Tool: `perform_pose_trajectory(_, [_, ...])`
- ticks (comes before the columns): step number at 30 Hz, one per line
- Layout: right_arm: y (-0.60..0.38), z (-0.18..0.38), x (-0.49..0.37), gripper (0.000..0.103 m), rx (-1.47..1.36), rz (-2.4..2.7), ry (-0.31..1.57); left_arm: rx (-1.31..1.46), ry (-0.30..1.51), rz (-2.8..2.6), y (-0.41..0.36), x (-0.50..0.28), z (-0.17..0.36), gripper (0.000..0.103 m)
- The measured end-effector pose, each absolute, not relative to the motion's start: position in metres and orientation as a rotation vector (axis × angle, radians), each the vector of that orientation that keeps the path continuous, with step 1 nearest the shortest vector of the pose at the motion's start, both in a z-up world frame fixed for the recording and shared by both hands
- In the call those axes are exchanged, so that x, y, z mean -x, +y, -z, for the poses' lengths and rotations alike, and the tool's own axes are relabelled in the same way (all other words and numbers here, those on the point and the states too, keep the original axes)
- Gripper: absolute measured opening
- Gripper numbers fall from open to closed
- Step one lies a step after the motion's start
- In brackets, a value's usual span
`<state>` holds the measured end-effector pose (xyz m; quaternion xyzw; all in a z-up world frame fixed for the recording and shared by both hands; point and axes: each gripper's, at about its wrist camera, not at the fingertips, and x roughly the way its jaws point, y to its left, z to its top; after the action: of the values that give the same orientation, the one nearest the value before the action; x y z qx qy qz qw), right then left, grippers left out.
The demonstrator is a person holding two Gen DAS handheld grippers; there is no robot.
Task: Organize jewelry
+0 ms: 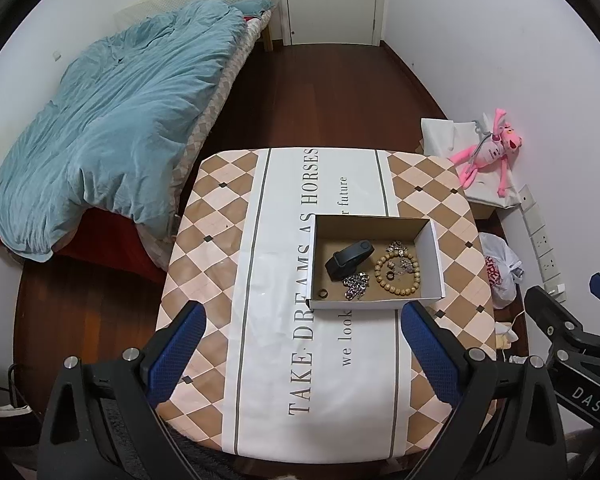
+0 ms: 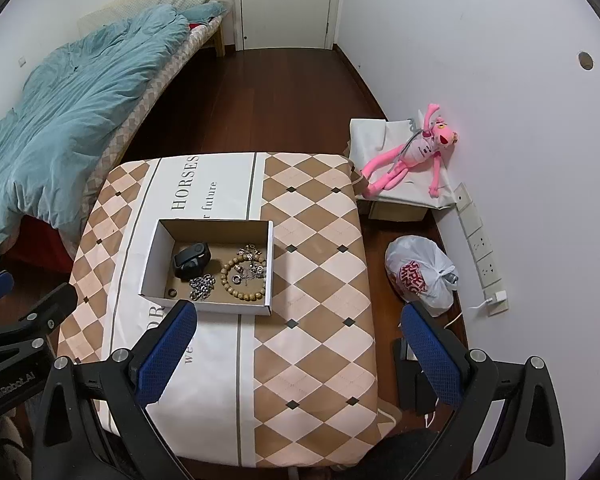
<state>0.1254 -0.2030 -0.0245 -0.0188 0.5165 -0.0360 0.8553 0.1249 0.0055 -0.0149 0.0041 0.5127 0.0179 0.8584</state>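
Where beads [image 1: 397,273] lie, box [image 1: 432,264] holds watch [image 1: 347,261].

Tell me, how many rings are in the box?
2. One dark ring lies in the box at its near left corner; another ring lies inside the bead bracelet. Others may hide among the chains.

Both wrist cams sit high over the near edge of the desk [image 1: 220,240], tilted down toward the door [image 2: 286,4]. Left one's further left; both catch the box [image 1: 434,256] and bed [image 2: 60,120].
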Motion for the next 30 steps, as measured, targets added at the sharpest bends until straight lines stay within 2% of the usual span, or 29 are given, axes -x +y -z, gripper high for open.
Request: perform_pose_trajectory(30, [-0.2016,0.0226,-0.1210,0.103,0.048,0.076,1.082,0.003,1.077,-0.031,0.0091,-0.1192,0.0203,0.100])
